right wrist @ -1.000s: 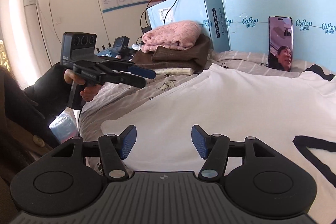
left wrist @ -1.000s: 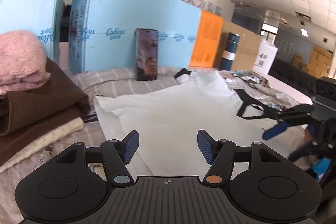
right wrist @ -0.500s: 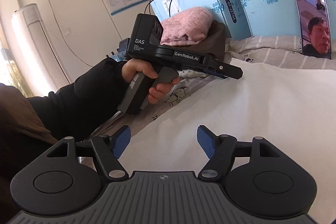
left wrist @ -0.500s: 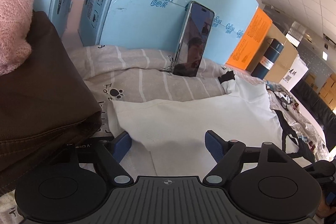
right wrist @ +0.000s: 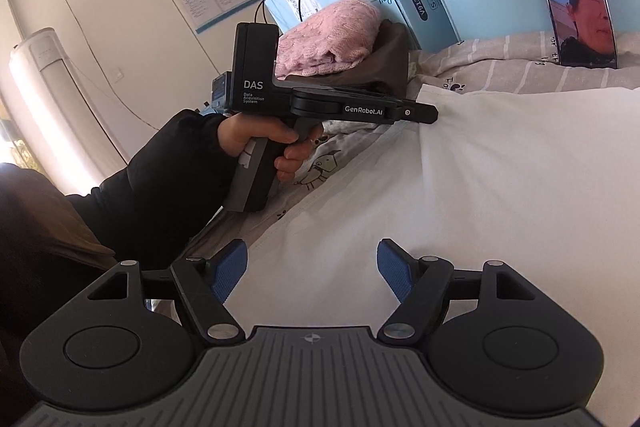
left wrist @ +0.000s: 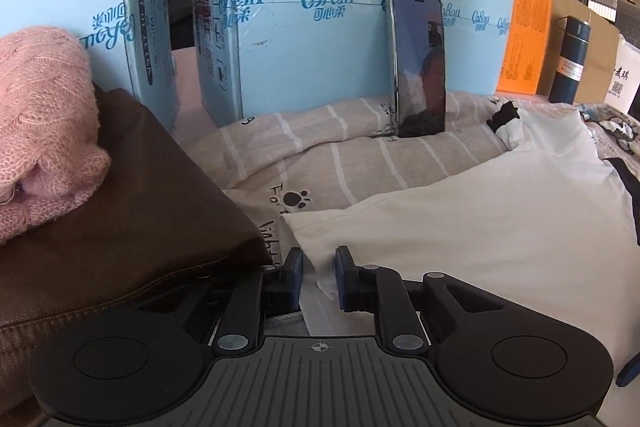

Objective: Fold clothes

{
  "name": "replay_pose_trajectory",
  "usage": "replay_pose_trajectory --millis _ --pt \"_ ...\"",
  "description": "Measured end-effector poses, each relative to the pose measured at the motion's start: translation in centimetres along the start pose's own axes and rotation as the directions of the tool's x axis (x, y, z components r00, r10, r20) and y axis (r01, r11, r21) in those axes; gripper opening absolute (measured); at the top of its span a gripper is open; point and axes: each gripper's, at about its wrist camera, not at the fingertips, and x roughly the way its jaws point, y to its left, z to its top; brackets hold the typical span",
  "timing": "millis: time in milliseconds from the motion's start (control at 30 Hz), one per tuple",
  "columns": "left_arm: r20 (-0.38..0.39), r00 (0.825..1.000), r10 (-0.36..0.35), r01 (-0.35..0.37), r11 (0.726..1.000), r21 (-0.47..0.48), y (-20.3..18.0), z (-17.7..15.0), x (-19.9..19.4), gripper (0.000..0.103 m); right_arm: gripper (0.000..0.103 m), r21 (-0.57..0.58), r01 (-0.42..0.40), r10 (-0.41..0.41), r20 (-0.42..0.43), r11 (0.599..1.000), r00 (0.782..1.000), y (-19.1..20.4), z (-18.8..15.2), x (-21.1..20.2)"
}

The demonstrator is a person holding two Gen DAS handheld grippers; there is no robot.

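Observation:
A white garment [left wrist: 500,227] with black trim lies spread on the striped bedsheet [left wrist: 340,155]. My left gripper [left wrist: 319,277] is shut on the garment's near left corner, the cloth pinched between its blue pads. In the right wrist view the left gripper [right wrist: 424,115] sits at that corner of the white garment [right wrist: 500,187], held in a hand. My right gripper [right wrist: 312,273] is open and empty, just above the garment's near edge.
A folded pile, a pink knit [left wrist: 40,131] on a brown garment [left wrist: 120,227], lies left of the left gripper. Blue boxes [left wrist: 312,39] stand behind with a phone [left wrist: 420,63] leaning on them. A dark flask [left wrist: 572,59] stands far right.
My left gripper moved down and left to the garment's corner and closed on it. My right gripper stayed open, shifting slightly lower toward the near edge.

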Motion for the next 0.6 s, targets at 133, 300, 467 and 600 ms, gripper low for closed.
replay_pose_trajectory --millis 133,300,467,600 --pt "-0.012 1.000 -0.008 0.007 0.997 -0.077 0.7 0.6 0.4 0.019 0.070 0.000 0.002 -0.002 -0.003 1.000 1.000 0.0 -0.1 0.0" --pt "-0.010 0.999 -0.036 0.035 0.997 -0.064 -0.6 0.5 -0.6 0.034 0.071 0.000 0.001 -0.001 -0.002 1.000 1.000 0.1 -0.2 -0.2" --pt "0.001 0.999 -0.039 0.039 0.998 0.050 -3.3 0.0 -2.0 0.087 0.071 0.002 0.003 -0.003 -0.003 1.000 1.000 0.1 -0.2 -0.2" --pt "-0.004 1.000 0.002 -0.002 0.991 0.132 -4.7 -0.7 -2.9 0.088 0.072 0.000 0.004 -0.004 -0.003 1.000 1.000 0.1 -0.2 -0.2"
